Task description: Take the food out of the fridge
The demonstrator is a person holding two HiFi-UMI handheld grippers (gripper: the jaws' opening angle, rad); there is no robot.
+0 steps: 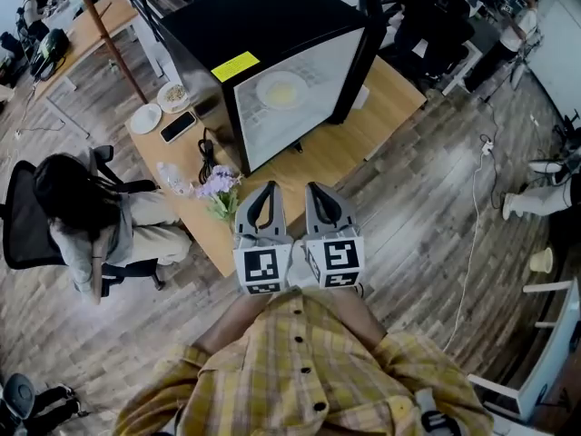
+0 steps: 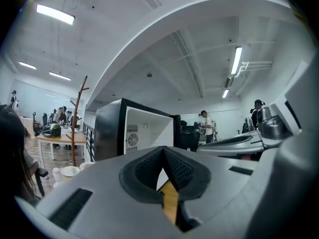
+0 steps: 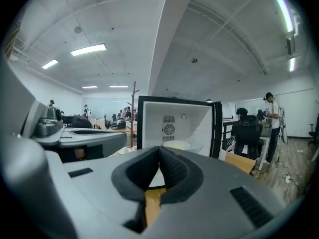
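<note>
Head view: overhead, facing steeply down; left gripper (image 1: 267,189) and right gripper (image 1: 318,189) near, fridge (image 1: 281,62) far.
Left gripper view: low, level, facing fridge from left.
Right gripper view: low, facing fridge interior squarely.
Shared: fridge, table (image 1: 313,163).

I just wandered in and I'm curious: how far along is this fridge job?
Done: the fridge stands open. In hand: nothing; the left gripper and right gripper hover before it, fingers shut and empty. Left: the plate of food sits inside, not yet taken out.
</note>
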